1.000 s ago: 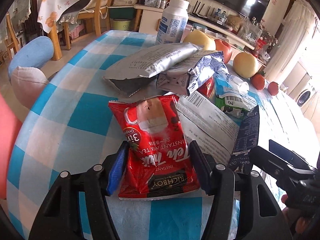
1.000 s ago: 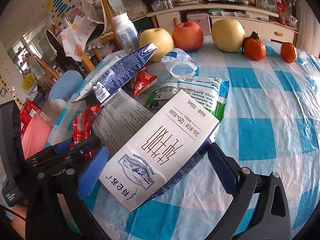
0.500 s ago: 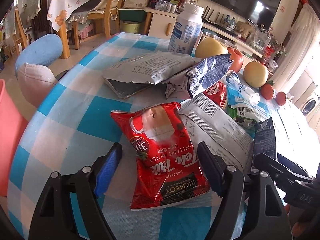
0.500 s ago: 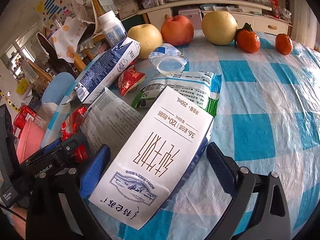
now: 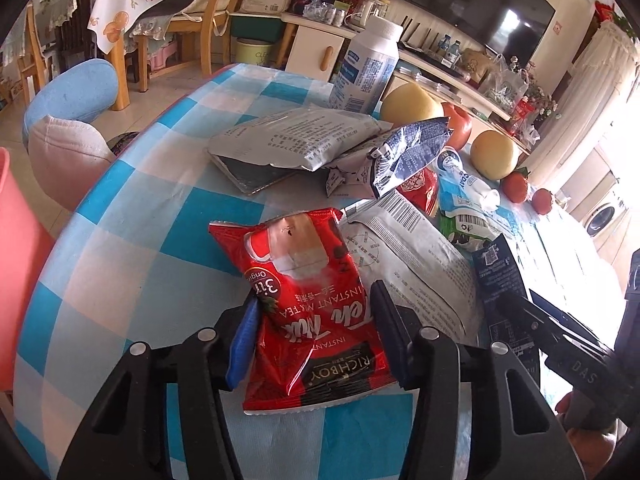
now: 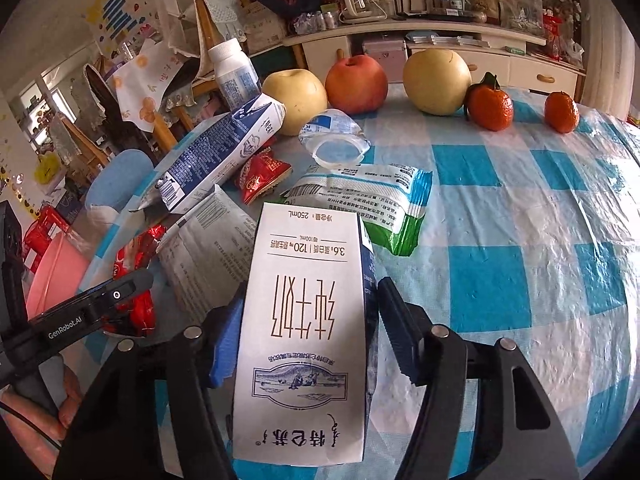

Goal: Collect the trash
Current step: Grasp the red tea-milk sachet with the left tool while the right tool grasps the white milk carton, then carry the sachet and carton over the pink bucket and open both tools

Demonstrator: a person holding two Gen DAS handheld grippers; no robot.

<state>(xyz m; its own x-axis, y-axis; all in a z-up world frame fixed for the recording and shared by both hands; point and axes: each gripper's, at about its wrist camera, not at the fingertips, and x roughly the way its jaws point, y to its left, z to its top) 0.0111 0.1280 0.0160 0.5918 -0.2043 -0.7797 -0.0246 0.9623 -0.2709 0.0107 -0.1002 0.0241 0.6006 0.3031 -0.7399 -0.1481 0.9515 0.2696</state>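
**Both grippers closing on table litter**

Blue-and-white checked plastic cloth (image 5: 132, 248) covers the table, with a cluttered living room behind it.

Left wrist view: the left gripper (image 5: 314, 320) is closing its jaws on a red crinkly foil instant milk-tea sachet (image 5: 308, 300). The sachet lies flat on the cloth, its lower half between the fingers, its top reaching toward 12 o'clock. Both pads appear to touch its edges, which buckle slightly. It looks light, soft and slick, so I judge a pinch across the lower half best; foil may crumple or slide out. At 2 o'clock lies a grey printed pouch (image 5: 412, 264).

Right wrist view: the right gripper (image 6: 310, 320) is closing its jaws around a white rectangular cardboard milk carton (image 6: 304, 320) that lies lengthwise between the fingers, its far end toward 12 o'clock. The left pad meets the carton; at the right pad a narrow gap seems to remain, so it is not yet held. It is probably empty, light, fairly stiff but crushable; take it across the flat sides at mid-length. A green-and-white wrapper (image 6: 372, 204) touches its far end at 1 o'clock.
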